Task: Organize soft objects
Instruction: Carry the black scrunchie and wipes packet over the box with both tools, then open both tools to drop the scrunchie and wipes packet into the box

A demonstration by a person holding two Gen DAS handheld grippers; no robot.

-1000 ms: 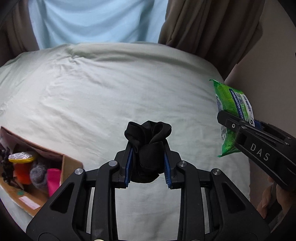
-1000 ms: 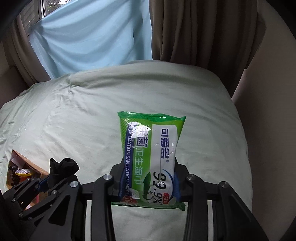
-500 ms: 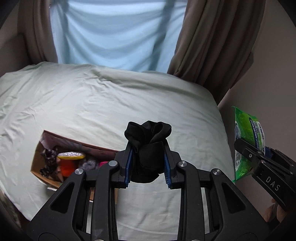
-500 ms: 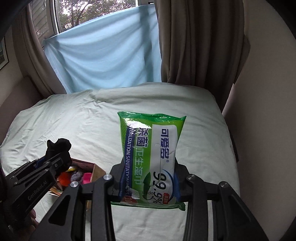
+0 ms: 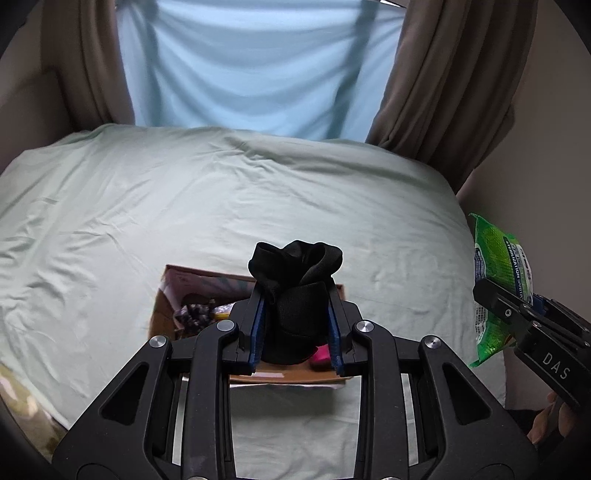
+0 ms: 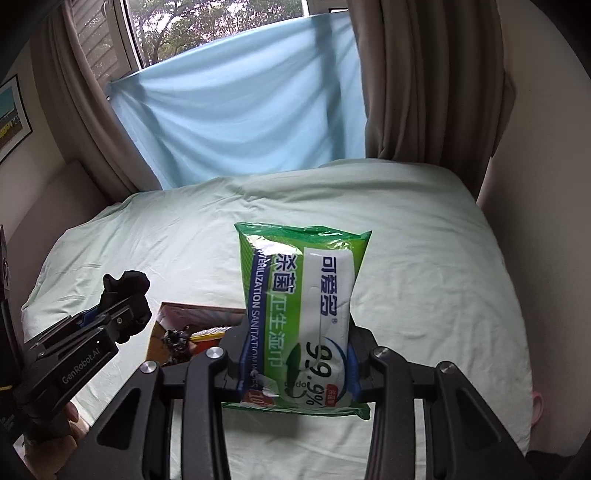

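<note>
One pale green bed sheet (image 5: 221, 206); brown curtains (image 6: 424, 81) flank the window (image 6: 221, 33).

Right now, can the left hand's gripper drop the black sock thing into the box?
Probably yes. The left gripper holds the black cloth bundle roughly above the open cardboard box, with nothing between them. The right gripper, holding the wipes pack, stays off to the side.

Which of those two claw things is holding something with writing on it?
The right gripper: it clamps a green wipes pack printed with "99.9%". The left gripper holds a plain black cloth bundle.
</note>
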